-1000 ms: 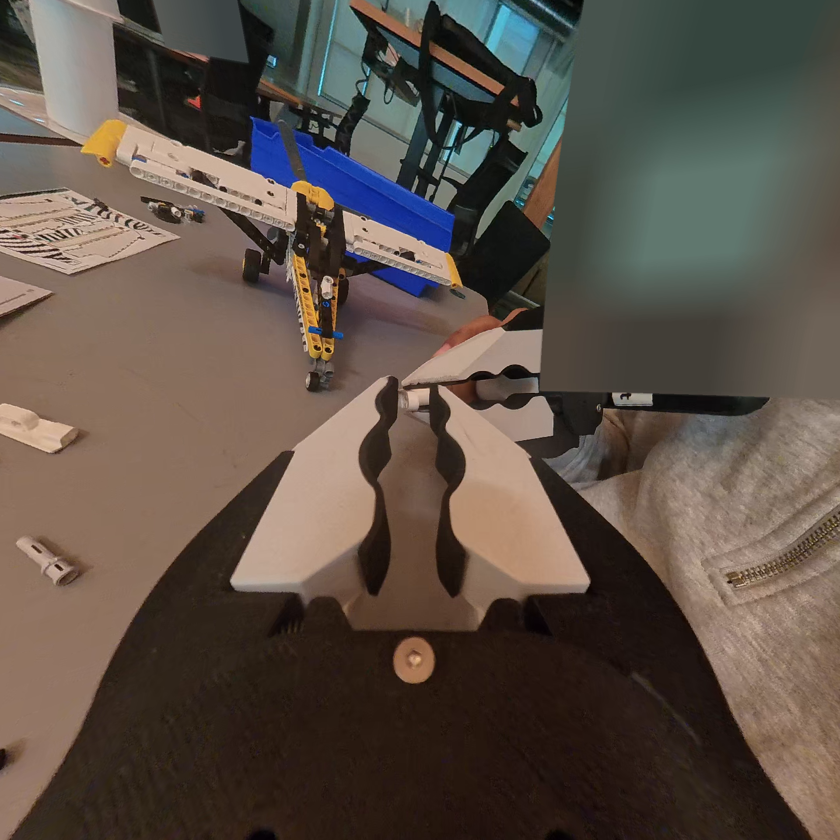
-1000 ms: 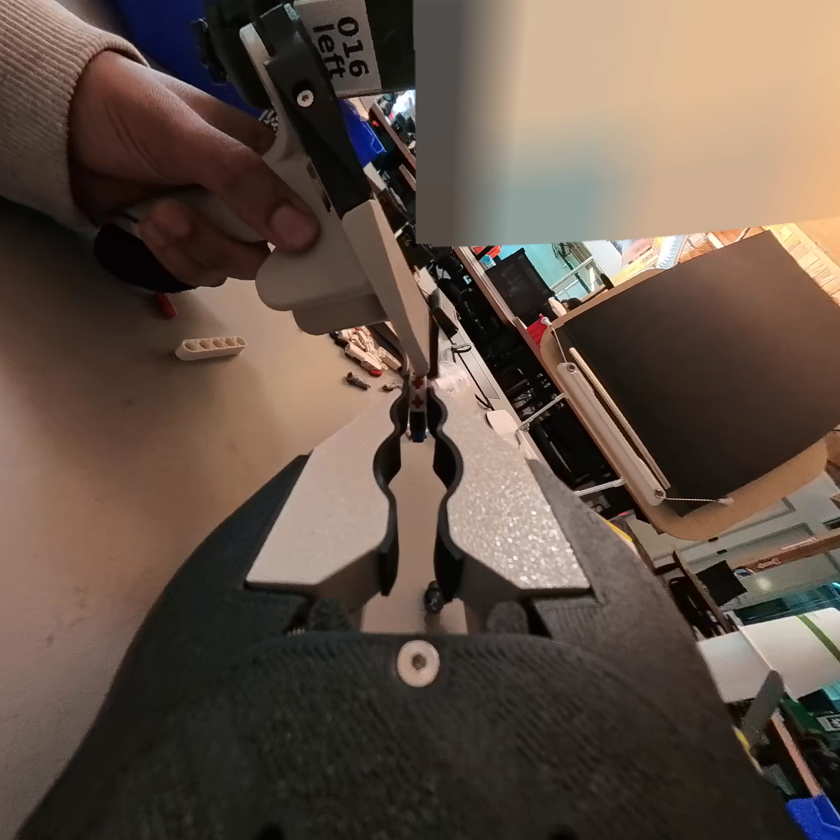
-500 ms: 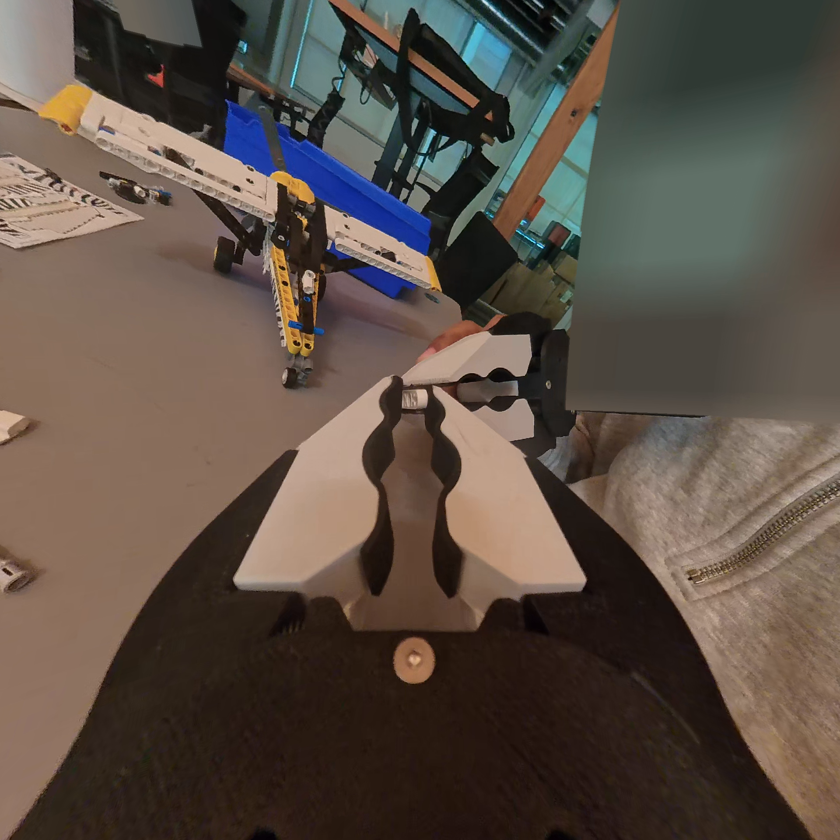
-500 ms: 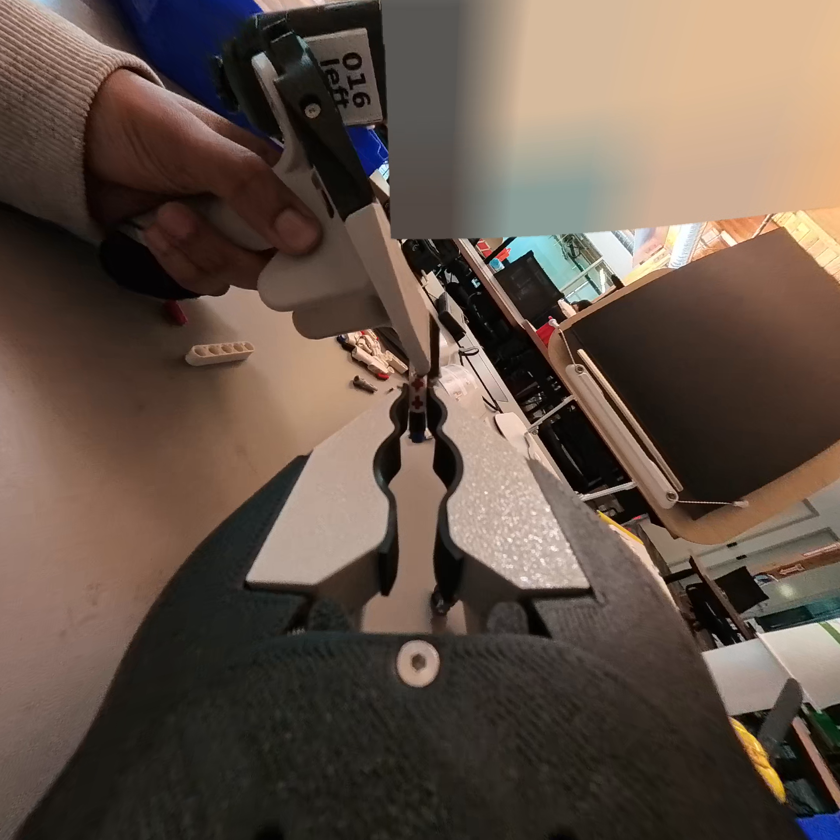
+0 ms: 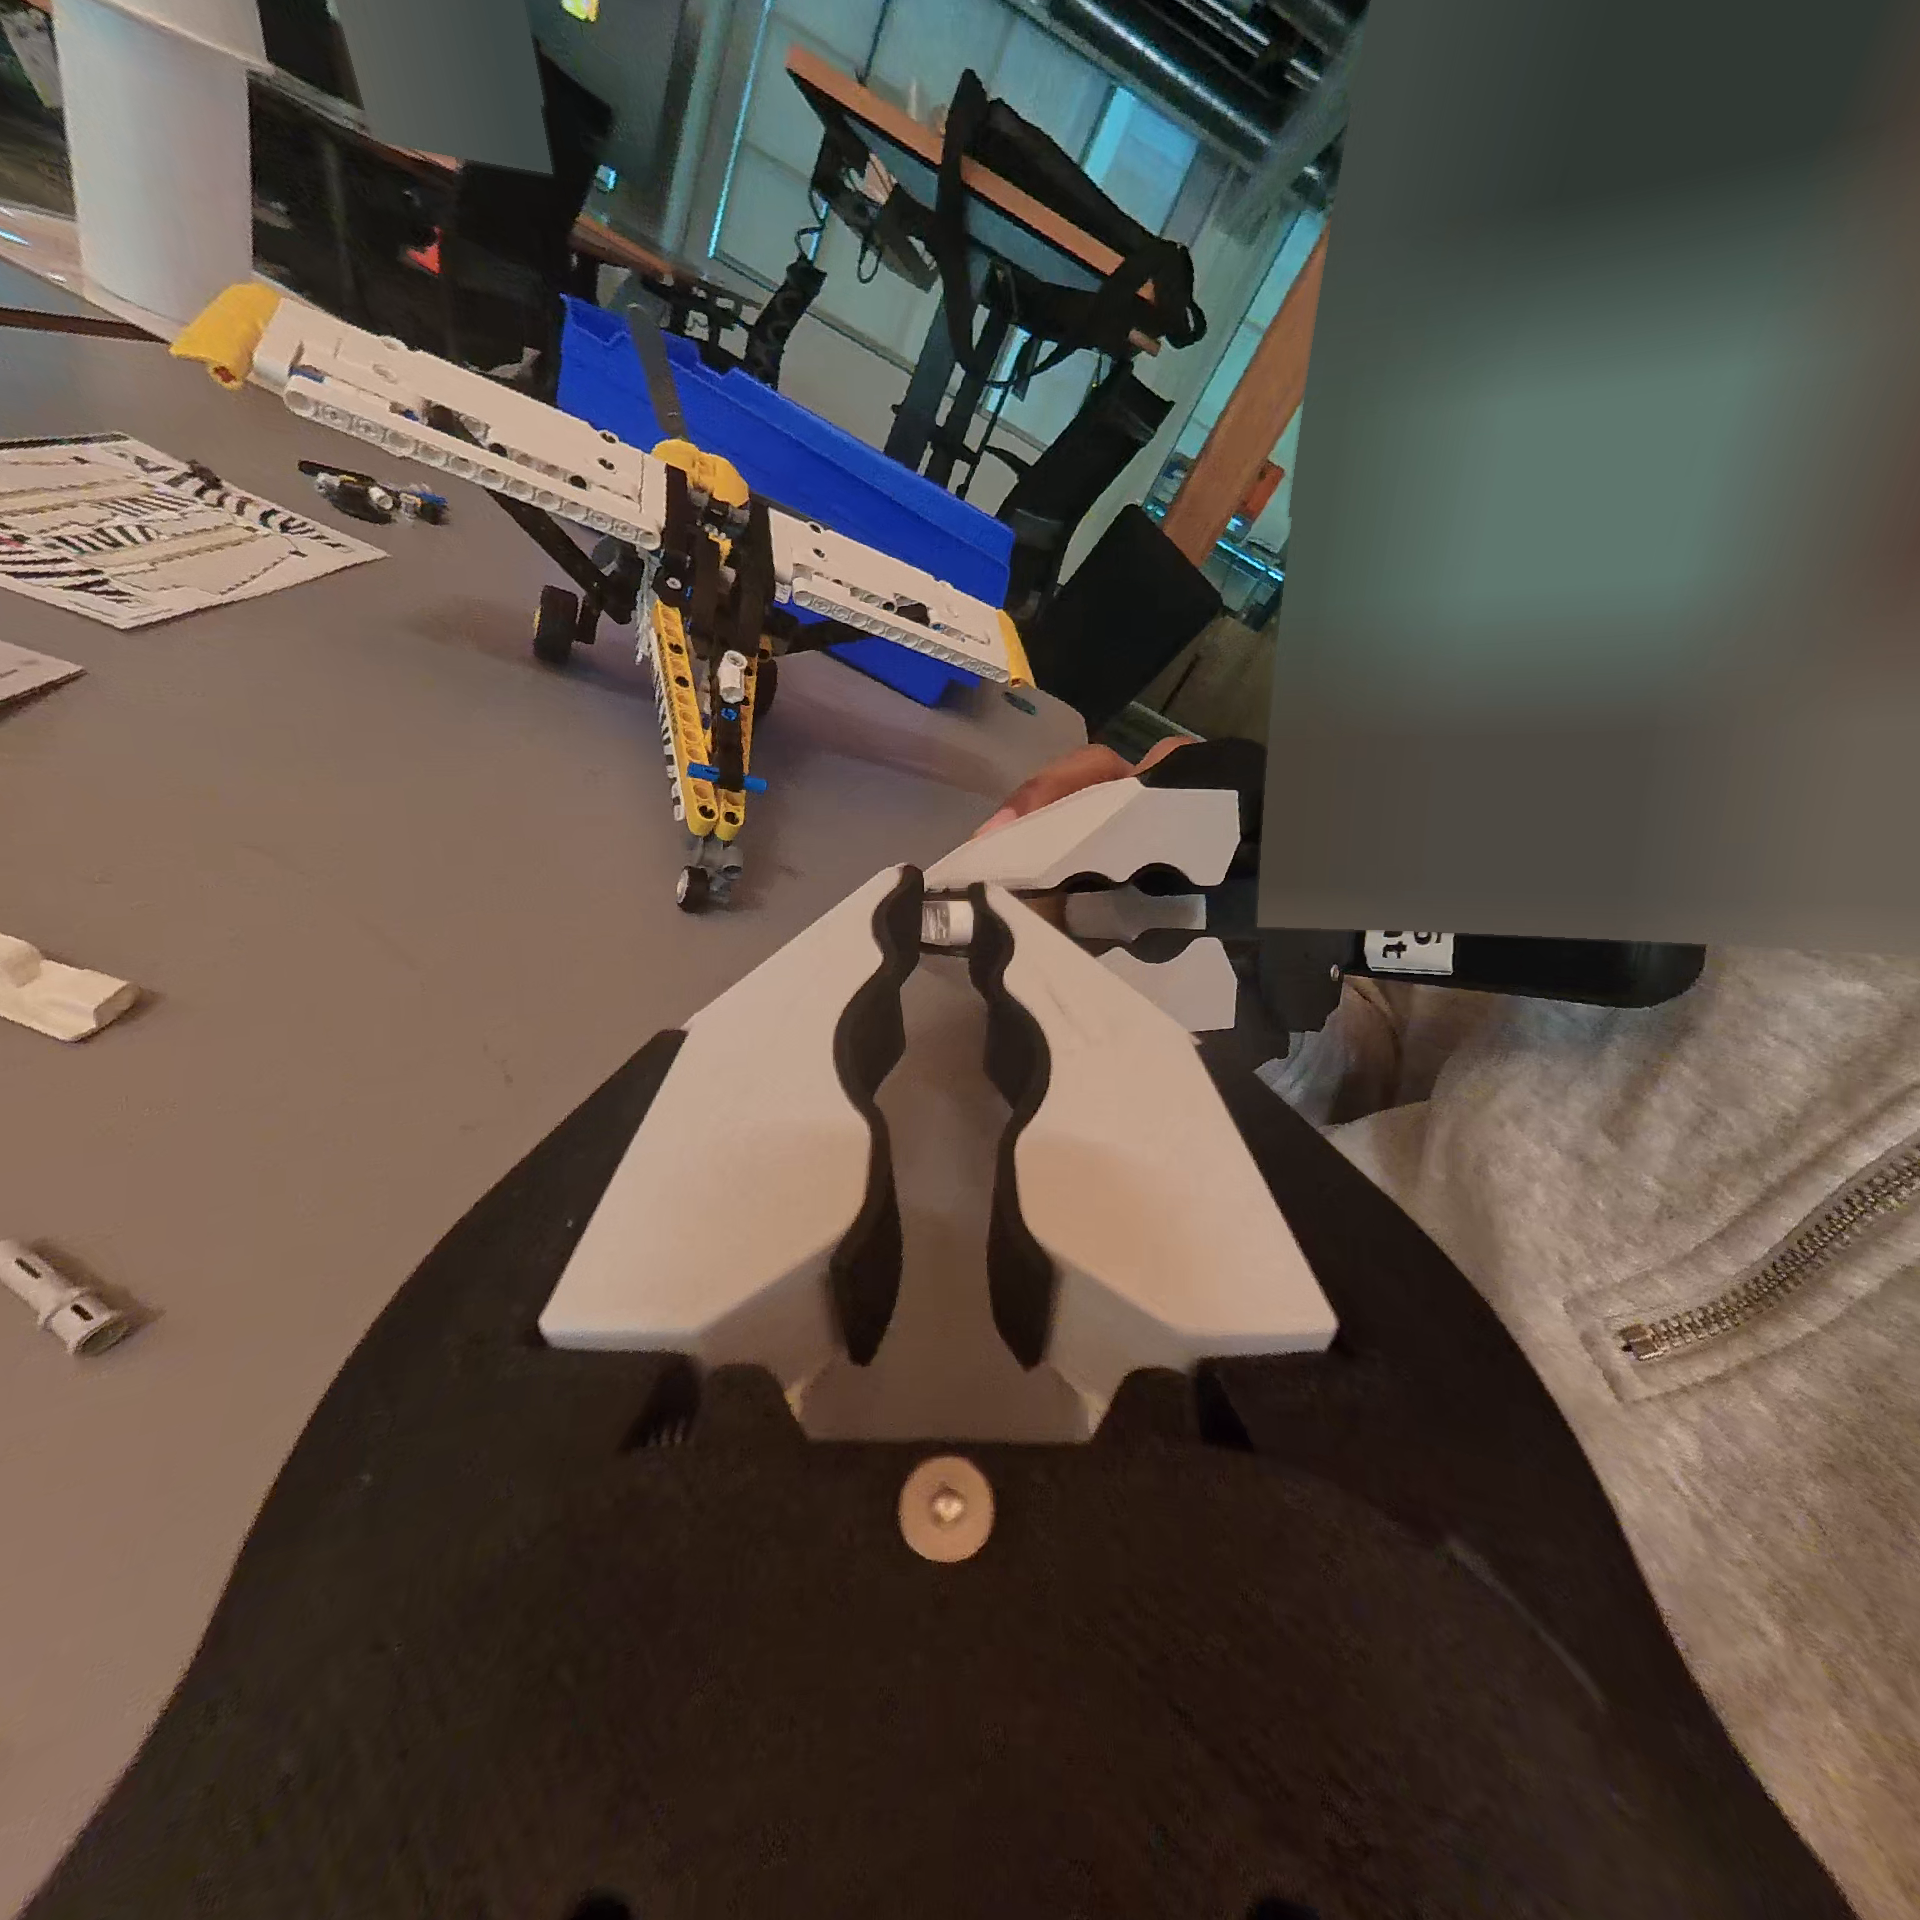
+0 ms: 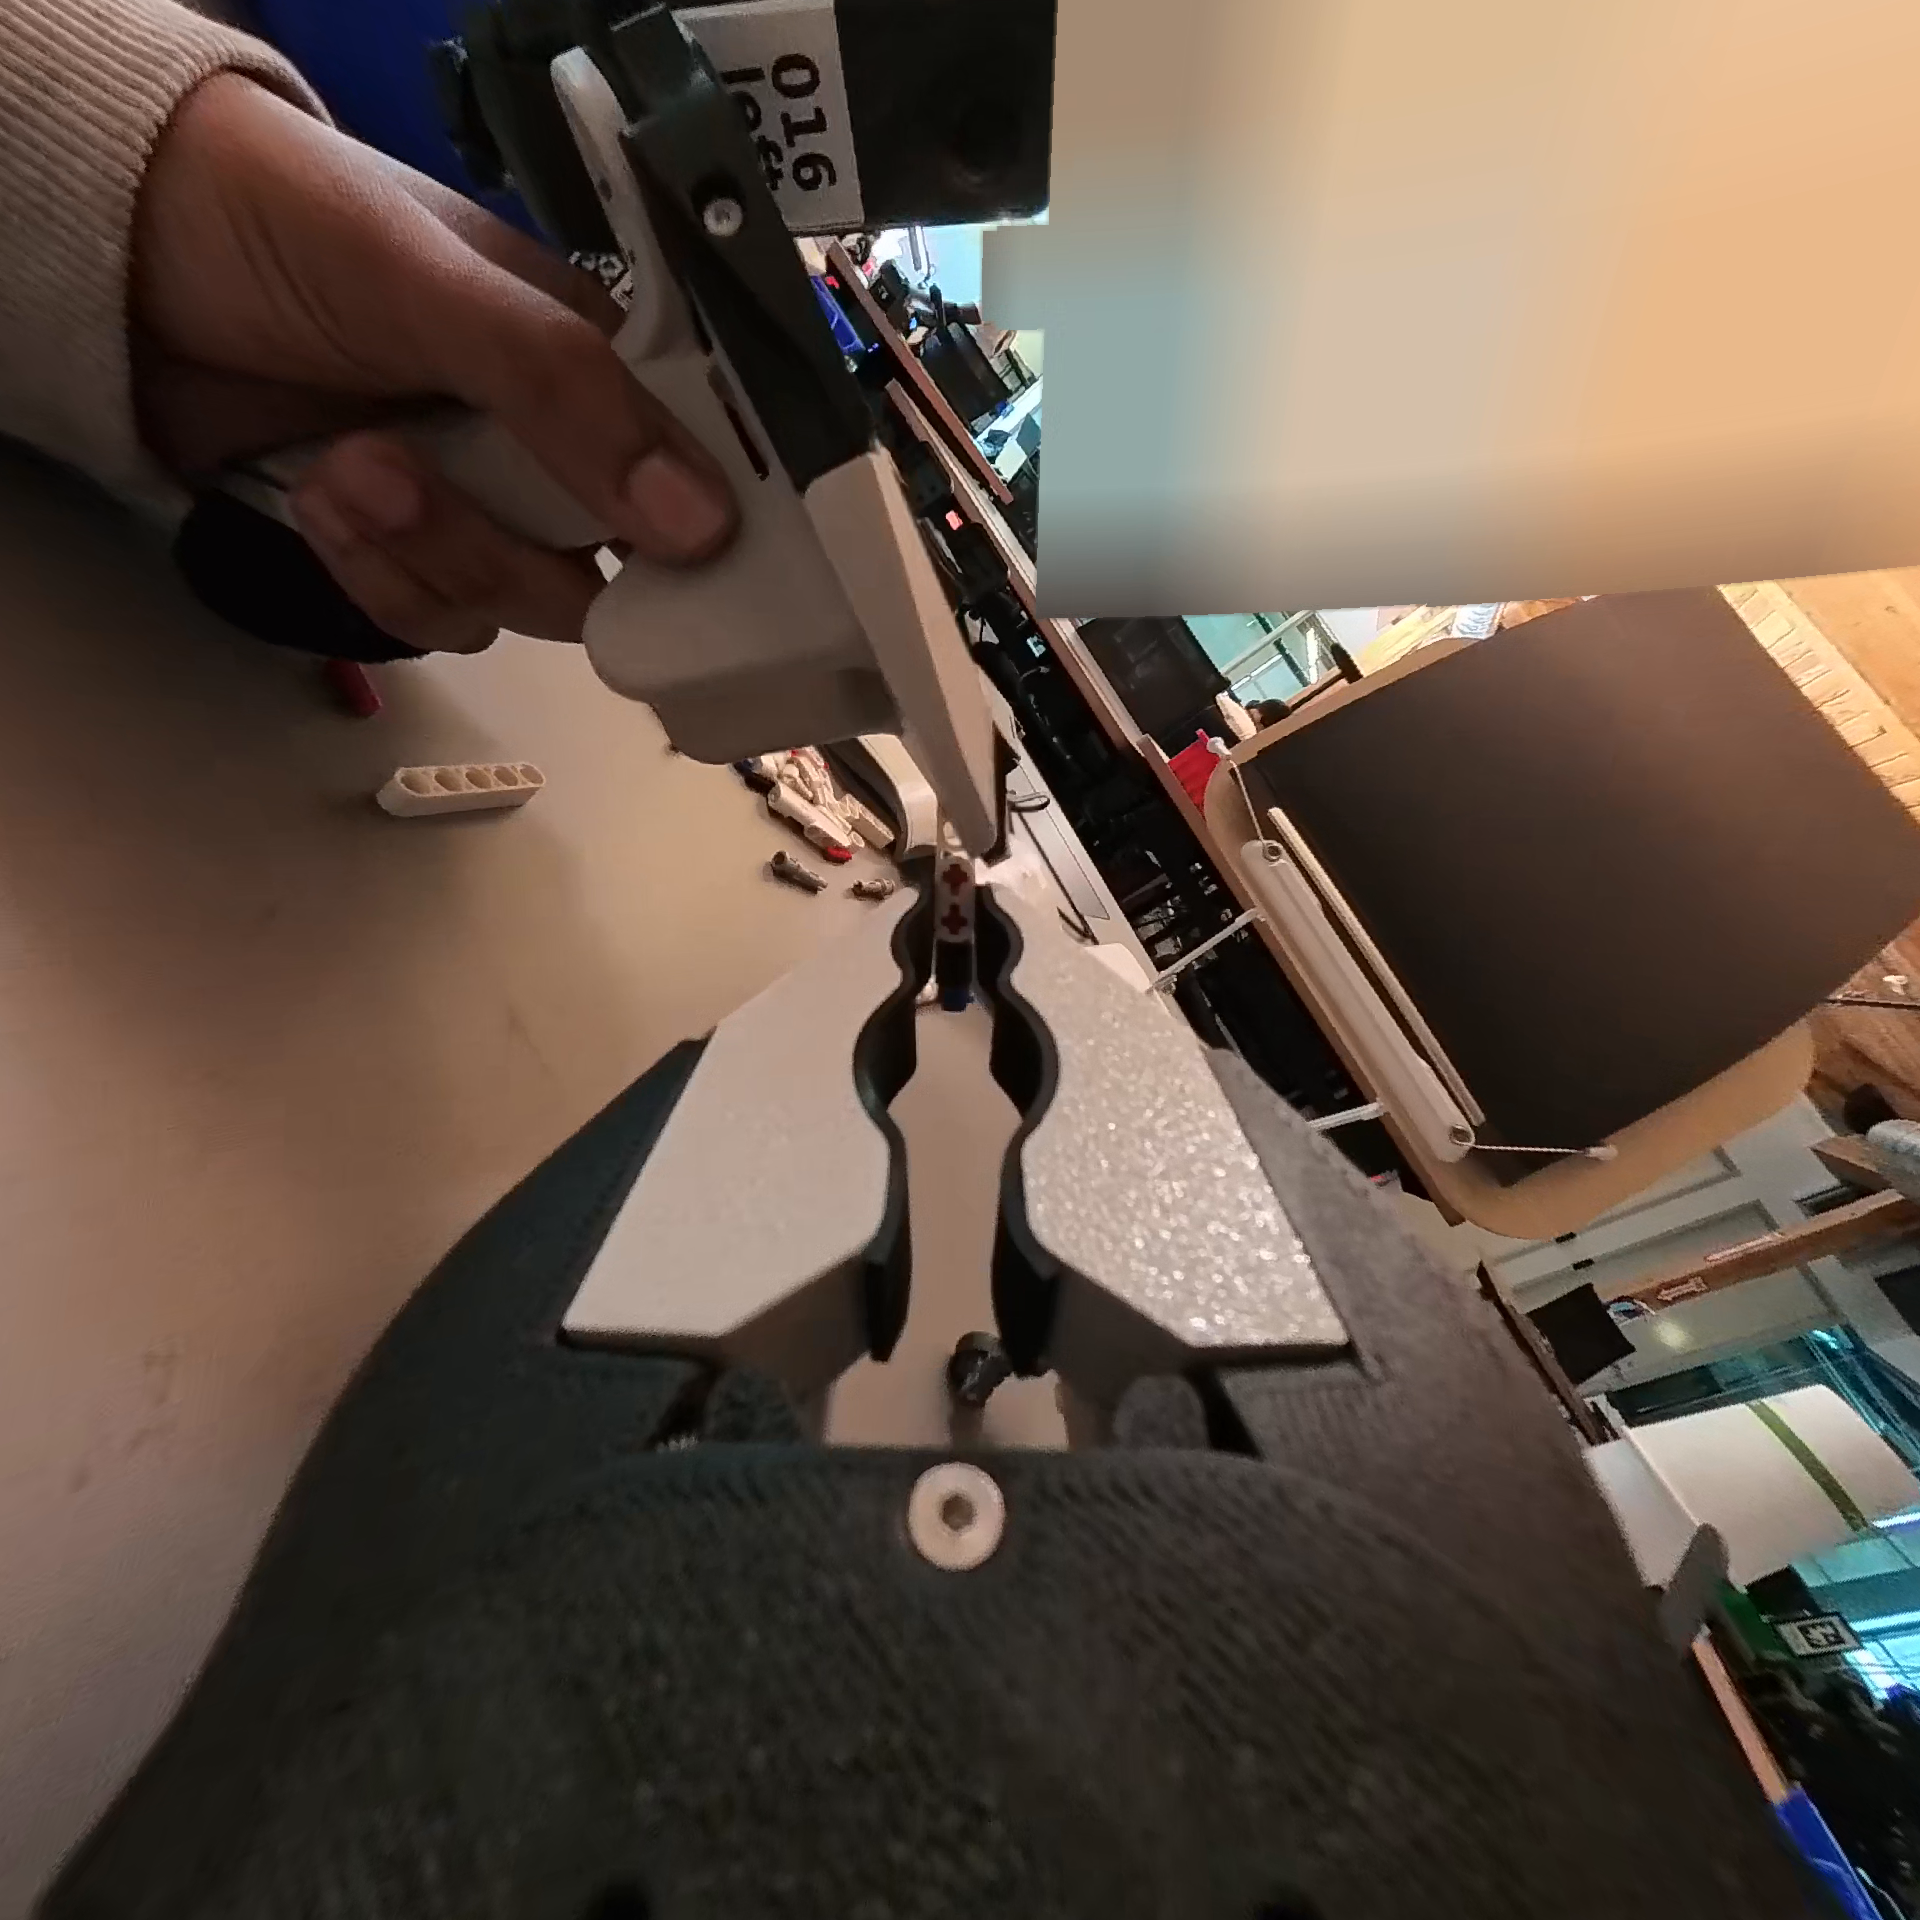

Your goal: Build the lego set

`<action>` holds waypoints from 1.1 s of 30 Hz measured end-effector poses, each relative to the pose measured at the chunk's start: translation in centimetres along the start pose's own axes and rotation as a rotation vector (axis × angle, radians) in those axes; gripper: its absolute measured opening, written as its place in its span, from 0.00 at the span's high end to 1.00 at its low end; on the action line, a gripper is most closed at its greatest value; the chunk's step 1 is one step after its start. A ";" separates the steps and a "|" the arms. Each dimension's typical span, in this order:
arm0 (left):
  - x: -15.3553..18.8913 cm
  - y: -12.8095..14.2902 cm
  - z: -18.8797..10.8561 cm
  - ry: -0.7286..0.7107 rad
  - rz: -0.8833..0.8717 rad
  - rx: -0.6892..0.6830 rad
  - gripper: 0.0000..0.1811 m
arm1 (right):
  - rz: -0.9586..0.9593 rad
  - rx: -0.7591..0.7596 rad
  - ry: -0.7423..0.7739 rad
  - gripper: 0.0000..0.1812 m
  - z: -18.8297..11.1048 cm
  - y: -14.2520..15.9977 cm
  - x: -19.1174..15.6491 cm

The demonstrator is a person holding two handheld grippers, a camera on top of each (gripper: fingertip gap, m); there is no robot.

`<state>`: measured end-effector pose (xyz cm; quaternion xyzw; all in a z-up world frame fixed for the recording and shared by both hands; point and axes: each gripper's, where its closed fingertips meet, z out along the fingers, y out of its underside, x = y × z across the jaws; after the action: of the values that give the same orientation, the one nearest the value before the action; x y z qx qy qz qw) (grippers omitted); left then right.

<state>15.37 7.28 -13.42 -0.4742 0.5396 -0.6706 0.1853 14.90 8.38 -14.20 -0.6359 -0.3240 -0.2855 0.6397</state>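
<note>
My left gripper (image 5: 943, 921) is shut on a small white lego piece (image 5: 941, 921) at its fingertips, held above the grey table (image 5: 312, 935). My right gripper (image 6: 954, 914) is shut on a small white piece with red cross holes and a blue pin (image 6: 953, 902). The two grippers meet tip to tip. The right one enters the left wrist view from the right (image 5: 1101, 883), and the left one comes down from above in the right wrist view (image 6: 914, 665). The part-built yellow, white and black plane (image 5: 686, 582) stands on the table beyond.
A blue bin (image 5: 810, 457) sits behind the plane. An instruction sheet (image 5: 156, 530), a white piece (image 5: 57, 997) and a grey connector (image 5: 68, 1299) lie at the left. A white beam (image 6: 462, 790), a red piece (image 6: 353, 691) and small parts (image 6: 800, 868) lie on the table. Left and right tips are no more than a few centimetres apart. The grey connector (image 5: 68, 1299) is about equally far from each gripper, around 15 centimeters. It turns up in the right wrist view (image 6: 794, 870) as well.
Both grippers stay shut and tip to tip. The pair swung slightly to one side and back, and the white piece shows a little higher between my right fingertips.
</note>
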 end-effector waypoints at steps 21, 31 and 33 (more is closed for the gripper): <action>0.2 -1.5 -0.7 0.036 -0.027 0.105 0.84 | 0.317 0.077 -0.039 0.97 -0.4 0.2 1.9; 0.2 -1.3 -0.5 0.055 -0.050 0.094 0.83 | 0.641 0.161 -0.246 0.97 -0.6 -0.2 1.6; 0.2 -1.1 -0.5 0.059 -0.052 0.087 0.83 | 0.668 0.171 -0.260 0.97 -0.6 -0.2 1.6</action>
<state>15.18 7.75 -12.27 -0.4597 0.5027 -0.7116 0.1723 15.79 7.82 -12.80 -0.6818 -0.1999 0.0504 0.7018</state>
